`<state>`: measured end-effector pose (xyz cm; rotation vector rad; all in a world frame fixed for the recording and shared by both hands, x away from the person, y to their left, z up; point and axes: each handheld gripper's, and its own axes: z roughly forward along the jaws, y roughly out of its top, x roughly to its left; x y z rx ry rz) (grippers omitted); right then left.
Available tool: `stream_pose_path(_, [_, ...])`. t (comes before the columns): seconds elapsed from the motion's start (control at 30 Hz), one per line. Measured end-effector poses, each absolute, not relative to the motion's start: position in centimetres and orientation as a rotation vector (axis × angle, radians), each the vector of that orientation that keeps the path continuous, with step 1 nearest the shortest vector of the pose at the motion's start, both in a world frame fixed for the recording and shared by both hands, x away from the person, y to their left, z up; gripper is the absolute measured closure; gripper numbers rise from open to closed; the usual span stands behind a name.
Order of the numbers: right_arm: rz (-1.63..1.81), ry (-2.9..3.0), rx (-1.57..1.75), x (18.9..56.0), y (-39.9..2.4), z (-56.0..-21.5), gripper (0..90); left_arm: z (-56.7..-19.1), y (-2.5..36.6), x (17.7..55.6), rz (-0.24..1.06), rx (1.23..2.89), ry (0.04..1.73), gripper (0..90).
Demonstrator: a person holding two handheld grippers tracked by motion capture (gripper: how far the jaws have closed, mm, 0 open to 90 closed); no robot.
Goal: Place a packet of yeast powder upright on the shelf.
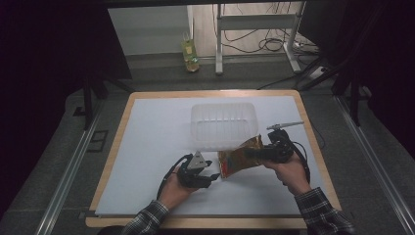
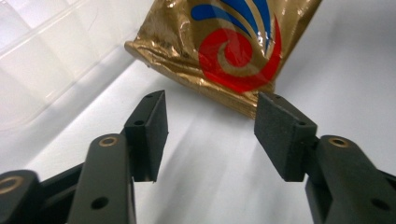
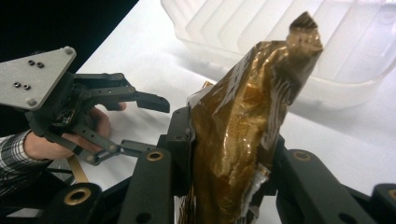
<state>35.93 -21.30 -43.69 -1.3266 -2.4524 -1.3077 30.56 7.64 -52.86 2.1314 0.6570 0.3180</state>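
Right gripper (image 1: 258, 153) clamped on crinkled gold foil packet (image 1: 238, 157), held above the white table (image 1: 156, 132), near the clear plastic tub (image 1: 223, 125). Left gripper (image 1: 211, 177), jaws half apart and empty, just left of the packet.

In the right gripper view, the right gripper (image 3: 224, 154) clamps a crumpled gold foil packet (image 3: 247, 116) between its two black jaws, which press on the packet's lower part from both sides. The packet stands roughly upright, its twisted top corner pointing up in front of a translucent ribbed plastic container (image 3: 355, 56) that rests on the white table surface (image 3: 140, 56). To the left, farther off, a hand (image 3: 56, 140) with a plaid sleeve holds the left gripper (image 3: 140, 126), its jaws spread apart with nothing between them, a grey three-cornered plate on top.
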Motion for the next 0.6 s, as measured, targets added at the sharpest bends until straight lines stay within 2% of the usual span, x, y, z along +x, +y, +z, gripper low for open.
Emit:
stream_pose_path(0.27, [-1.312,-2.467,-1.335,36.0,-21.6,-42.9,66.9,-52.6,8.0,29.9,0.324,2.125,0.653,35.0])
stream_pose_path(0.6, [-1.323,-2.475,-1.349,36.2,-22.1,-41.8,67.0,-52.3,8.6,29.1,0.331,2.124,0.675,30.0])
